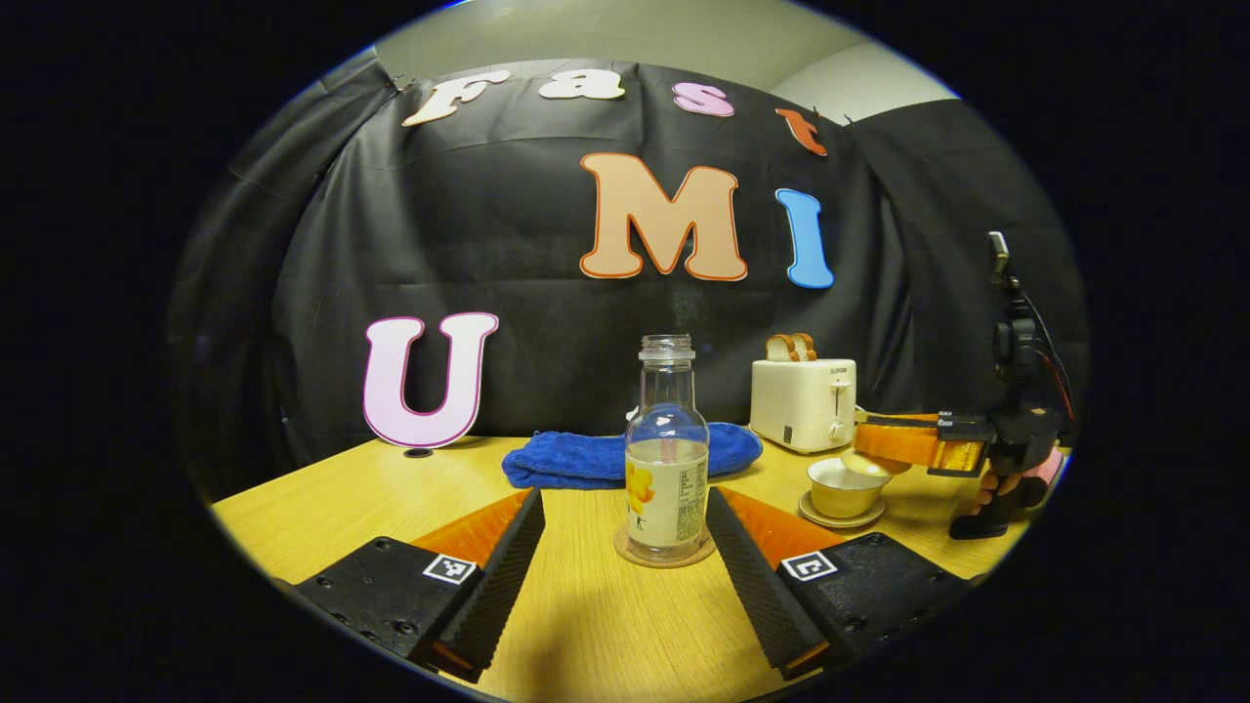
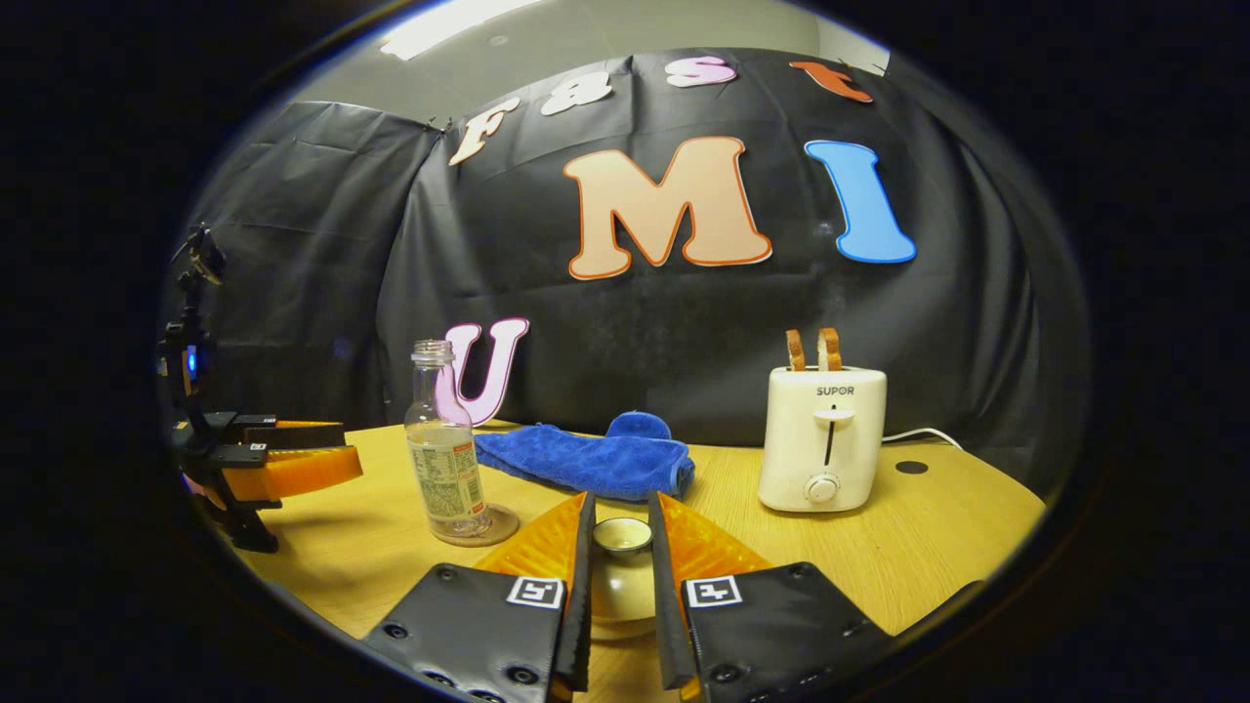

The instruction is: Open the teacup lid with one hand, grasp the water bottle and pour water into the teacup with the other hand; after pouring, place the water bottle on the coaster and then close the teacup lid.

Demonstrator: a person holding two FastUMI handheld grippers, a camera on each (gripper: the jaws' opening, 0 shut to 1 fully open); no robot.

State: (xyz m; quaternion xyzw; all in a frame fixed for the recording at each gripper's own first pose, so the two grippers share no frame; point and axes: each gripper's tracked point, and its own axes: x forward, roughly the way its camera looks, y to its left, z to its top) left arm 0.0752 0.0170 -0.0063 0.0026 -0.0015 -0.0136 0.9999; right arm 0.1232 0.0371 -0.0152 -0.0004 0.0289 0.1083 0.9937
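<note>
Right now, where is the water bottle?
The water bottle stands upright on a round coaster on the table, in front of the blue towel, between the left gripper's open fingers.

A light wooden table (image 1: 352, 508) is seen, on which a round coaster (image 1: 664, 557), a blue towel (image 1: 586, 459), a white toaster (image 1: 803, 402) and a saucer (image 1: 842, 516) are set, with a black hole (image 2: 910, 467) near the toaster.

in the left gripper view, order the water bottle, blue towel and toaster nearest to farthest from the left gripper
1. Water bottle: on its coaster, just ahead between the open fingers of the left gripper.
2. Blue towel: behind the bottle.
3. Toaster: back right, by the wall.
</note>
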